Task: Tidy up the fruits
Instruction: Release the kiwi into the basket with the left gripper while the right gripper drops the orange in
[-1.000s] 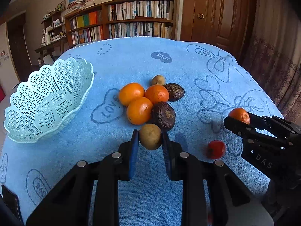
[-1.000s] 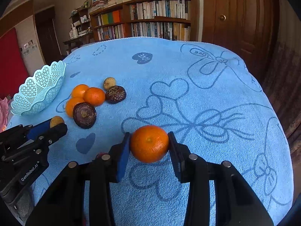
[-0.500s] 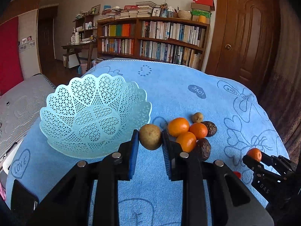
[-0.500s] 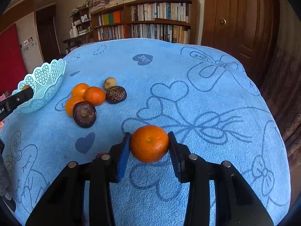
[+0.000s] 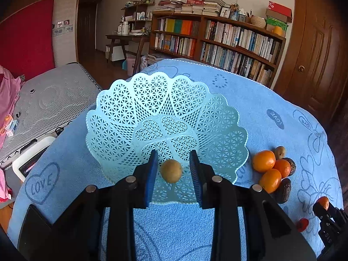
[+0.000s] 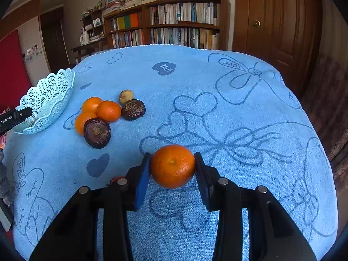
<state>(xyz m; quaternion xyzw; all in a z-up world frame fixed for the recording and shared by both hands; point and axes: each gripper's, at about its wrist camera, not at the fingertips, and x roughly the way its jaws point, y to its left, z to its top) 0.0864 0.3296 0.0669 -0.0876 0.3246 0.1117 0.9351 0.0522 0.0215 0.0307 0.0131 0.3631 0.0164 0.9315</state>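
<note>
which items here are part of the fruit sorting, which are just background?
Job:
- lattice basket
- yellow-brown fruit between the open left gripper pads
- mandarin held in right gripper
- three loose mandarins
- two dark wrinkled fruits
- small brown fruit
- small red fruit

Background:
- bookshelf
- door
- blue towel

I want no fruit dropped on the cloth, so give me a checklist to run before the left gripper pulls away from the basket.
1. Left gripper jaws apart, clear of the small brownish-yellow round fruit: ok, gaps show on both sides.
2. That fruit inside the pale turquoise lattice plastic basket: ok, seen over the near wall; whether it has settled, cannot tell.
3. Basket upright on the blue towel cloth: ok.
4. Right gripper firm on the round orange mandarin: ok, both pads touch it.
5. Grippers apart from each other: ok.
</note>
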